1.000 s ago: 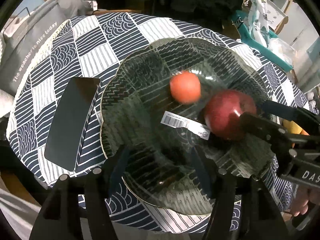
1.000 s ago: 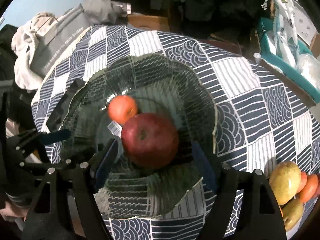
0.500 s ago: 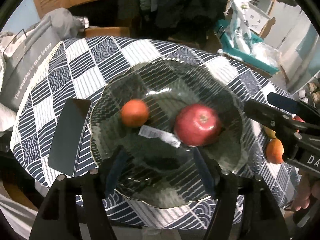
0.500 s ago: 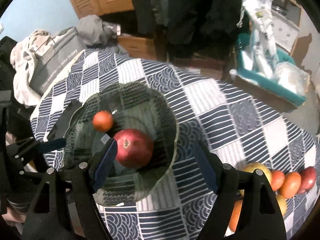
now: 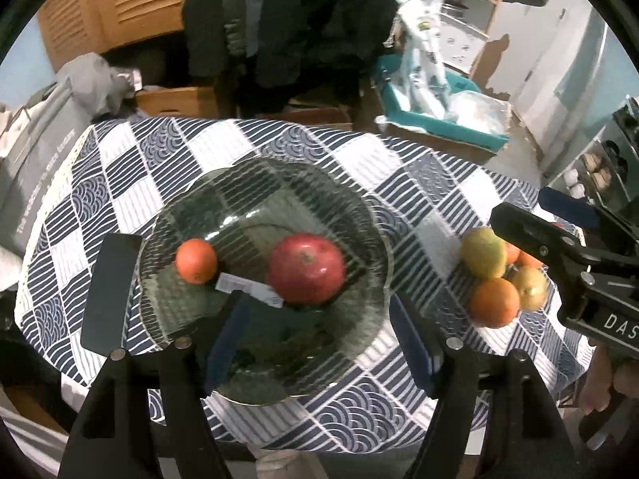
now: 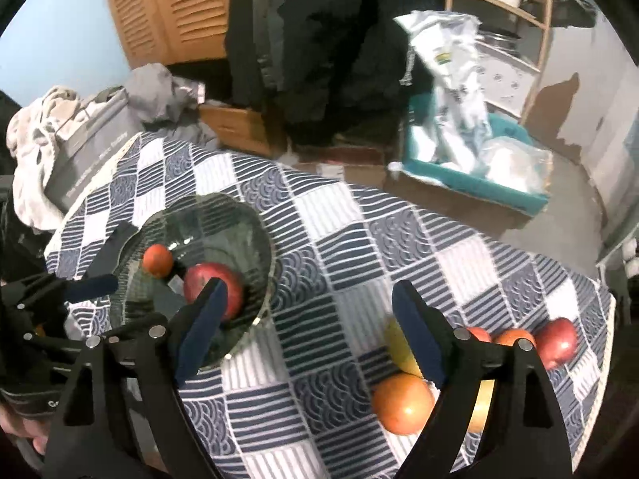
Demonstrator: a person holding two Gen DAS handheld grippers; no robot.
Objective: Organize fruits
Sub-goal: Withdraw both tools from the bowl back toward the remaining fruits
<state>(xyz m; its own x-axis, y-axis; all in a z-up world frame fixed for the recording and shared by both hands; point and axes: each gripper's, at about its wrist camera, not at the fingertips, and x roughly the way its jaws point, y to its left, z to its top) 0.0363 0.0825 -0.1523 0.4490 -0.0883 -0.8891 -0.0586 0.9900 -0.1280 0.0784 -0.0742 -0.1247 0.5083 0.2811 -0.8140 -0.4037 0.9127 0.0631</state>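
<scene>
Glass bowl [image 5: 371, 247] holds 1 red apple [image 5: 306, 268], 1 orange [image 5: 196, 260]; both grippers released, empty.

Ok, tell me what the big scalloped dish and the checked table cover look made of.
Big scalloped dish: likely clear ribbed glass, glossy; the cover's pattern shows through it. Checked table cover: probably woven cloth, matte; it drapes softly over the table's edge.

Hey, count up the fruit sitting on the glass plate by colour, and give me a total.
Red fruit: 1
Orange fruit: 1
Total on the glass plate: 2
The fruit pile on the cloth beside the plate is not counted; its pieces overlap too much to tally.
</scene>
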